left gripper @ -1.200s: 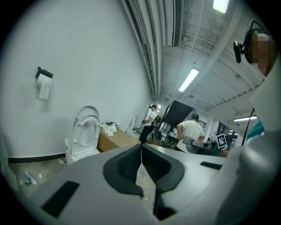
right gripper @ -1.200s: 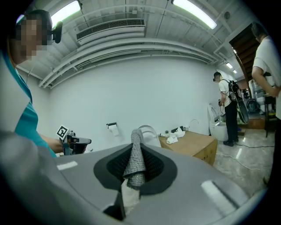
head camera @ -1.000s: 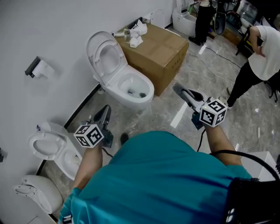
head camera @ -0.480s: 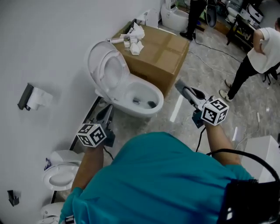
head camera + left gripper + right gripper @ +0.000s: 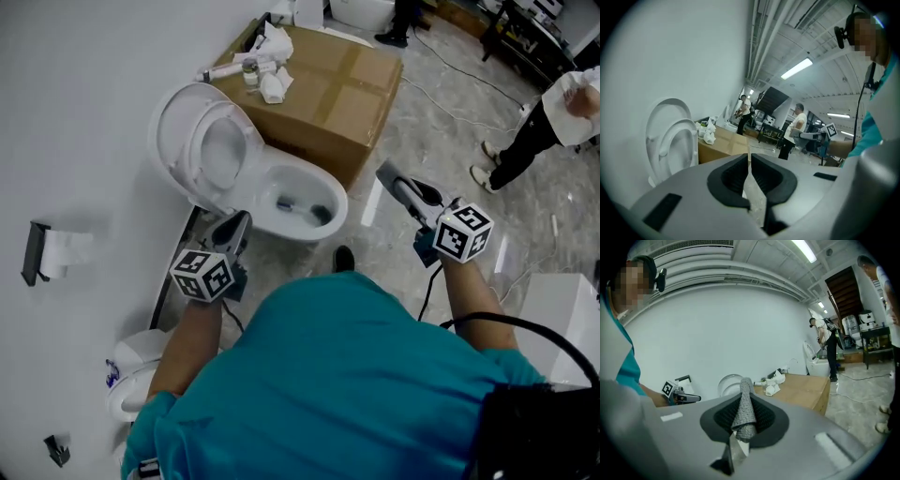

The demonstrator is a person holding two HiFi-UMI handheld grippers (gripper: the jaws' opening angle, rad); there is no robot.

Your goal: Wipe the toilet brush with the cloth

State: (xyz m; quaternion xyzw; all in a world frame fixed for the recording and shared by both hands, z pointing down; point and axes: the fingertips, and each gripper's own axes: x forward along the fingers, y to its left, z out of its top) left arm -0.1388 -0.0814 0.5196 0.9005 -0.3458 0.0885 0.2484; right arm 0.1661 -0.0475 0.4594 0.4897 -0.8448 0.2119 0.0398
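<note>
Cloth (image 5: 743, 409) between right tongs (image 5: 387, 177)

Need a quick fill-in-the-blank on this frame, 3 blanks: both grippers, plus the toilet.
The right gripper is shut on the grey ___ (cloth/brush).
The left gripper is ___ (open/shut), with nothing between its jaws.
The lid of the toilet is ___ (up/down).
Missing: cloth; shut; up.

White wall (image 5: 84, 112) at 9 o'clock; grey marble floor (image 5: 441, 122) w/ cardboard box (image 5: 337, 84) at 12; ceiling strip lights (image 5: 796, 68) on.
</note>
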